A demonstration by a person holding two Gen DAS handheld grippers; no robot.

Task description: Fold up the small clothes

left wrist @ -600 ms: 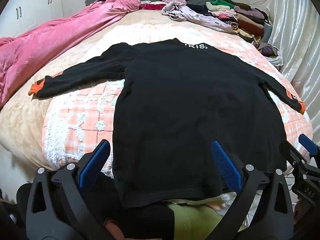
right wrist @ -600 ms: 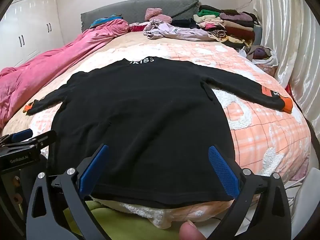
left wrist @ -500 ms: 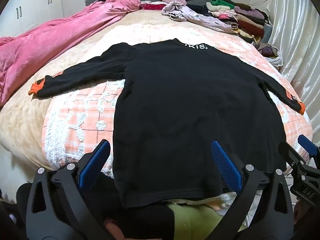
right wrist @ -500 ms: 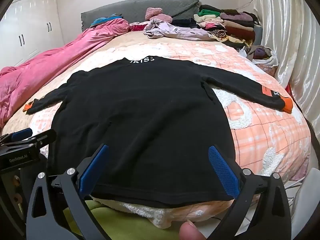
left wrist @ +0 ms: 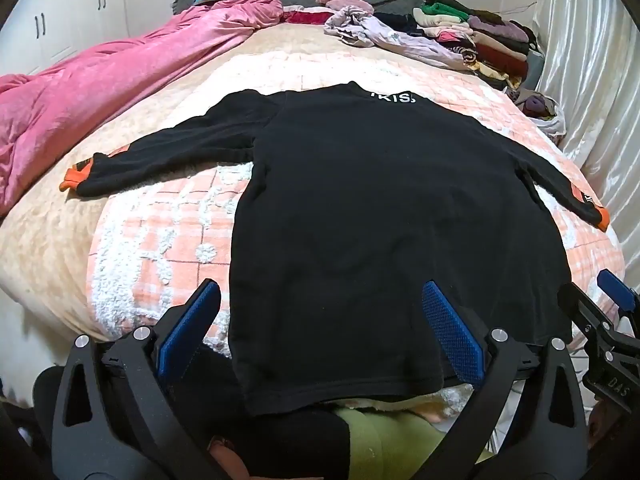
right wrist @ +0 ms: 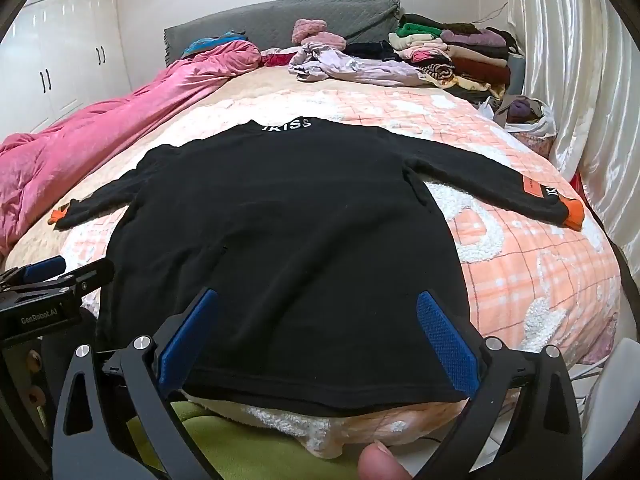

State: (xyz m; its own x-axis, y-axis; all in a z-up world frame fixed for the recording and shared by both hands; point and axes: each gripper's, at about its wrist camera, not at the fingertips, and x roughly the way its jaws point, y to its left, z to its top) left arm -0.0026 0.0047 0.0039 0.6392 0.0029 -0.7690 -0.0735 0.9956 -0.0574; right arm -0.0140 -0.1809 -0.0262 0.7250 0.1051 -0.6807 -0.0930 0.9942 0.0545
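Two grippers: both hover at the near edge of the bed, side by side, each facing the hem of the sweater.
Left gripper: fingers spread wide and holding nothing; the blue pads straddle the left part of the hem from above and behind it, and contact with the cloth cannot be told.
Right gripper: fingers spread equally wide and empty, framing the right part of the hem; a fingertip of the person shows at the bottom edge of this view.
Green cloth: lies below the bed edge, just under both grippers.
Sweater: black, long-sleeved, laid flat on the blanket with the hem nearest the grippers and the collar farthest.
Sleeves: both stretched out sideways, each ending in an orange cuff; the other cuff lies near the pink duvet.
Collar: white letters run across it.
Blanket: peach check with white tufts, covering the middle of the bed under the sweater.
Pink duvet: bunched along the left side of the bed, apart from the sweater body.
Lilac garment: crumpled beyond the collar, near the headboard.
Folded stack: piled clothes in the far right corner, beside the curtain.
Headboard: grey, across the far end.
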